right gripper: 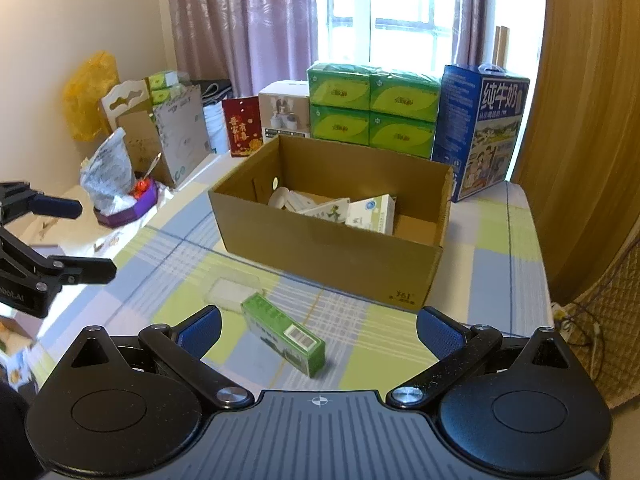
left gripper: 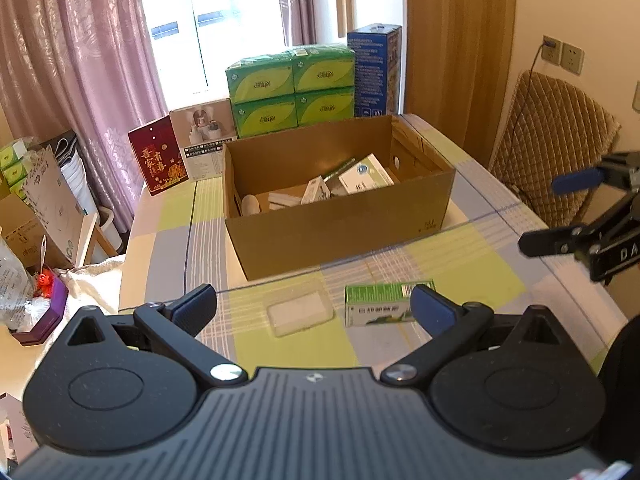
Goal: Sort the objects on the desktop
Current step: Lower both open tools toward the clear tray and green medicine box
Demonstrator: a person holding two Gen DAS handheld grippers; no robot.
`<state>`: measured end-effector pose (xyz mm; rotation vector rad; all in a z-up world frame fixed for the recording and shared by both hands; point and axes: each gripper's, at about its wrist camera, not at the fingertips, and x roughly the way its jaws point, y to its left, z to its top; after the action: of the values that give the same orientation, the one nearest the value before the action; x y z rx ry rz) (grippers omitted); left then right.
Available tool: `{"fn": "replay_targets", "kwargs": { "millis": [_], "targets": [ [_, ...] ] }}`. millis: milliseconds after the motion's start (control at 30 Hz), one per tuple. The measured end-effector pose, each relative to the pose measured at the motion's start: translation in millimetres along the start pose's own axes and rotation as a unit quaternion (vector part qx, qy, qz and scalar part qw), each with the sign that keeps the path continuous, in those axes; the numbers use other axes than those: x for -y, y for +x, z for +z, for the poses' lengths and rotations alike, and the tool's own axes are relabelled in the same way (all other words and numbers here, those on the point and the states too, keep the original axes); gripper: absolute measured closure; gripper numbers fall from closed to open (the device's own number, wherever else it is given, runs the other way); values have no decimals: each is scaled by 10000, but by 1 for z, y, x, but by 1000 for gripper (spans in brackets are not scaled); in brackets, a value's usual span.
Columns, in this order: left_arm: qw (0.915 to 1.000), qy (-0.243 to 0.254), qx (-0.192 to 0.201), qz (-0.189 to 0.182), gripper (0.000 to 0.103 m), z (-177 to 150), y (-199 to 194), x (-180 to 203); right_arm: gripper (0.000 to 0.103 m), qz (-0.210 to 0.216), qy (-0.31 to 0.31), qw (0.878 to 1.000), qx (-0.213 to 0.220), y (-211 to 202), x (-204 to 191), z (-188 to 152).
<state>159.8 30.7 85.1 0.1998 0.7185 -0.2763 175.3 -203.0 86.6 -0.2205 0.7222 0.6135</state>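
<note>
Green medicine carton [right gripper: 285, 334] lies flat on the checked worktop [right gripper: 492, 264], unheld, at about 6 o'clock from the open cardboard box [right gripper: 332, 252] and clear of its front wall. A clear plastic case [right gripper: 230, 293] lies just beside the carton, at its 10 o'clock in the right wrist view; whether the two touch cannot be told. Inside the box sit several white packets [right gripper: 370, 214] and a white rounded item [left gripper: 250, 205], heaped toward the middle. Left gripper [left gripper: 314, 308] hangs above the worktop with its jaws spread wide and empty, the case [left gripper: 300, 312] and the carton [left gripper: 380, 305] showing between its blue fingertips [left gripper: 432, 308]. Right gripper [right gripper: 318, 330] is likewise spread wide and empty, the carton lying between its fingers. Behind the box, at 12 o'clock, stand stacked green tissue packs [left gripper: 292, 90], a blue milk carton [right gripper: 484, 128] and a red gift box [left gripper: 160, 156].
</note>
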Motion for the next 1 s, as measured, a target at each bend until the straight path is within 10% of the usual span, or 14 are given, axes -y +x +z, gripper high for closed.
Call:
{"fn": "replay_targets", "kwargs": {
  "millis": [500, 1000],
  "targets": [
    [9986, 353, -386, 30, 2, -40, 12, -8, 2, 65, -1116, 9929, -412, 19, -14, -44],
    [9828, 1578, -809, -523, 2, -50, 89, -18, 2, 723, -2644, 9573, -916, 92, -26, -48]
  ]
}}
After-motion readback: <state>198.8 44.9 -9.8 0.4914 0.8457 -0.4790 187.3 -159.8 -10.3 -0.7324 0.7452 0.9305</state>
